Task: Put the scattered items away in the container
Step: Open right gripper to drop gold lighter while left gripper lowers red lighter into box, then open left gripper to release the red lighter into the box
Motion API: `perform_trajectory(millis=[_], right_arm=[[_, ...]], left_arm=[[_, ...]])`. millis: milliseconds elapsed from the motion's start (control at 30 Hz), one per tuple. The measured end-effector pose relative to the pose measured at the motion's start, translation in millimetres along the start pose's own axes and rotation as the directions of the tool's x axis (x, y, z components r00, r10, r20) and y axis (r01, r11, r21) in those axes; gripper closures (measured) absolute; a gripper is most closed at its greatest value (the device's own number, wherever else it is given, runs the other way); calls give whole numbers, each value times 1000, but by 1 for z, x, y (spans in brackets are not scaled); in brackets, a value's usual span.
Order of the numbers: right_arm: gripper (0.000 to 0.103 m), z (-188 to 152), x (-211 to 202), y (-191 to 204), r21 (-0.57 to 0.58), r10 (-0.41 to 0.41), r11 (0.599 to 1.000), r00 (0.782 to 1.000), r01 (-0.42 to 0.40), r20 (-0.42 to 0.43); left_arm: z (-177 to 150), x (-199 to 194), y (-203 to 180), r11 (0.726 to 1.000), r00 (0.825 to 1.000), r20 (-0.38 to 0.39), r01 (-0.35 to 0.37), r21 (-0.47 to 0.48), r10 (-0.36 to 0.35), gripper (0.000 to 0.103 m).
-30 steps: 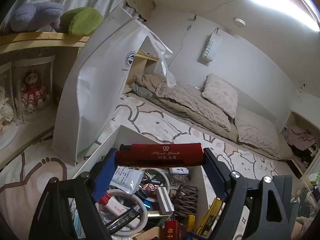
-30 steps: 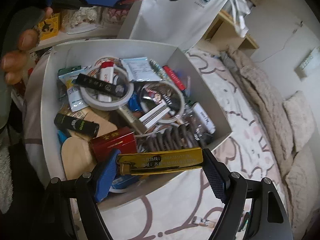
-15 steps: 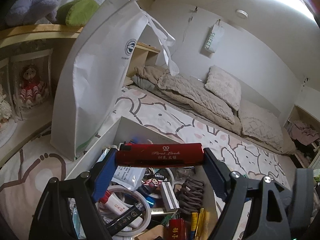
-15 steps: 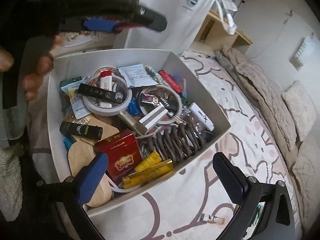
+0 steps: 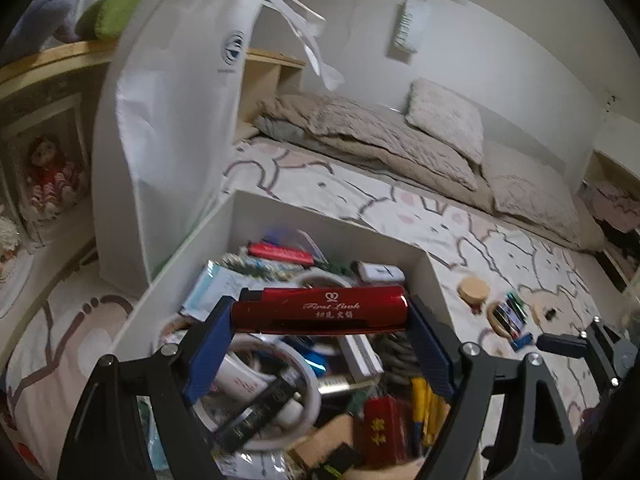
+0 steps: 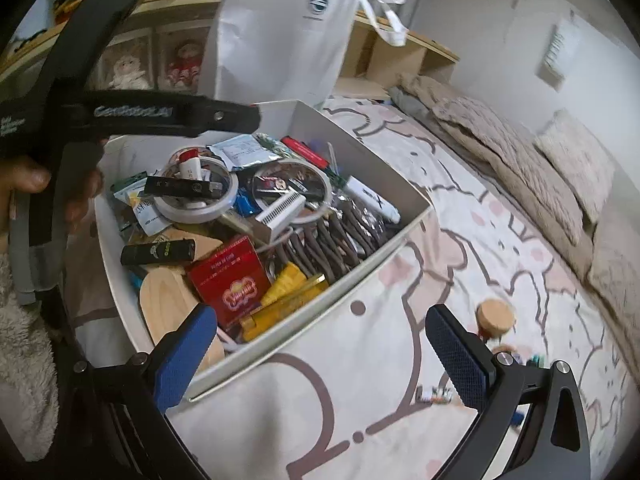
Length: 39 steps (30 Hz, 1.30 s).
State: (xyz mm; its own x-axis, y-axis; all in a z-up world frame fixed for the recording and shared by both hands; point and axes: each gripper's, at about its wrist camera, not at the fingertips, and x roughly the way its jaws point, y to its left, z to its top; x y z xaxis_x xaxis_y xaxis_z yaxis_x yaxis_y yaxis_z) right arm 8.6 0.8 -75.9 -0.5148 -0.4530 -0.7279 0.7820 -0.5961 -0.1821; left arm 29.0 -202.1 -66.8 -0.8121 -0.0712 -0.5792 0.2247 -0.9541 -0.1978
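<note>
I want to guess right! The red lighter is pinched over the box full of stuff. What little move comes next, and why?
Probably open the left gripper and drop the red lighter. It already hangs over the white box, above the pile. The right gripper is open and empty.

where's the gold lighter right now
In the right wrist view the gold lighter lies inside the white box, against its near wall, just right of the red cigarette pack, beyond the open right tongs.
</note>
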Motion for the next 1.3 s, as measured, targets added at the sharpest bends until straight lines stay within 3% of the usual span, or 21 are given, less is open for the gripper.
perform_trajectory(millis=[200, 500, 900, 1000, 1300], right_arm=[[0, -15, -6, -6, 82, -13, 997, 1000, 13, 3], [0, -19, -22, -17, 177, -34, 984, 998, 24, 50], [0, -35, -44, -30, 286, -66, 958, 992, 34, 103], [0, -38, -44, -32, 301, -69, 953, 993, 36, 100], [0, -39, -42, -32, 312, -71, 950, 992, 35, 103]], left_arm=[[-5, 0, -11, 998, 1000, -14, -21, 62, 22, 20], [-16, 11, -41, 982, 996, -77, 65, 178, -52, 20], [-35, 26, -64, 946, 983, -175, 105, 306, -52, 19], [-33, 26, -63, 951, 987, -157, 90, 296, -45, 3], [-25, 24, -47, 971, 990, -136, 68, 228, -37, 3]])
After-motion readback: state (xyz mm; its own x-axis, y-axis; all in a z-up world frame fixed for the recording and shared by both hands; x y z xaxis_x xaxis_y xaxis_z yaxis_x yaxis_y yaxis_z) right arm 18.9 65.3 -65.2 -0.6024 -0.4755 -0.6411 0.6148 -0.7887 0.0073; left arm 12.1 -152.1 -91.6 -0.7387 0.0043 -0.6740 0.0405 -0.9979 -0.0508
